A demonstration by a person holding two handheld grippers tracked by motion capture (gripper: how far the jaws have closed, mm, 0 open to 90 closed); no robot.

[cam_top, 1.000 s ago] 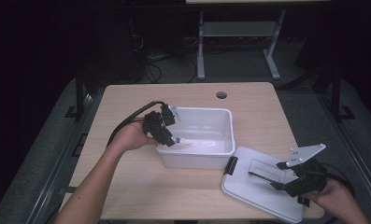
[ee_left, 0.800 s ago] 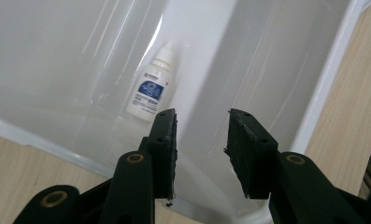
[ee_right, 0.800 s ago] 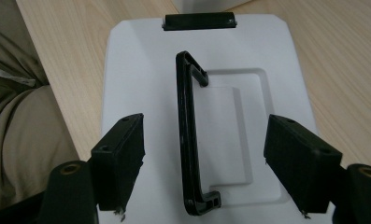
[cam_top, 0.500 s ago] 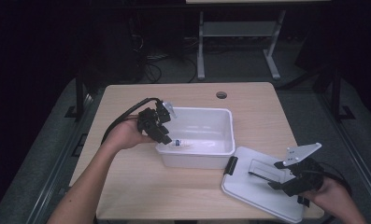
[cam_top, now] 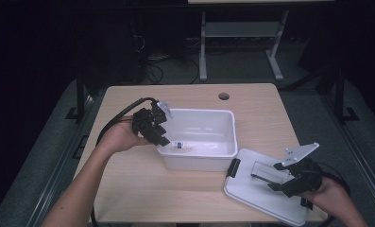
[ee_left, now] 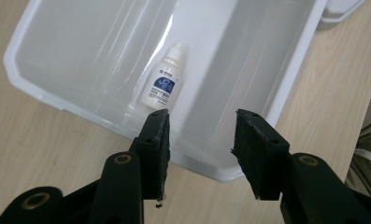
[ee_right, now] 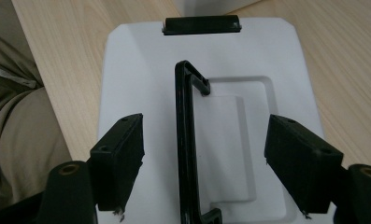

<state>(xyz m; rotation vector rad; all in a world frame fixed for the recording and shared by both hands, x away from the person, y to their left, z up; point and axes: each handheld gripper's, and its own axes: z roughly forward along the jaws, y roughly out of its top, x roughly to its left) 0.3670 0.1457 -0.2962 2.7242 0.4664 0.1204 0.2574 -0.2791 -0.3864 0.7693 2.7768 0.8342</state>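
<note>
A small white dropper bottle (ee_left: 163, 84) with a blue label lies on its side on the floor of the white plastic bin (ee_left: 57, 100). My left gripper (ee_left: 199, 135) hovers over the bin's near wall; its jaws have just been opening and nothing is between the pads. From above, the bottle (cam_top: 180, 144) rests near the bin's (cam_top: 223, 156) front left corner, just beyond the left gripper (cam_top: 162, 140). My right gripper (ee_right: 206, 140) stands wide open over the bin's white lid (ee_right: 276, 60), with the raised black handle (ee_right: 183, 140) between its jaws, untouched.
The lid (cam_top: 251, 198) lies flat at the table's front right corner, its black latch (cam_top: 233, 168) toward the bin. A round cable hole (cam_top: 224, 96) sits near the table's far edge. Bare wood lies left of and behind the bin.
My left gripper has risen and drawn back to the left off the bottle, which now lies free in the bin. The right gripper has stayed in place.
</note>
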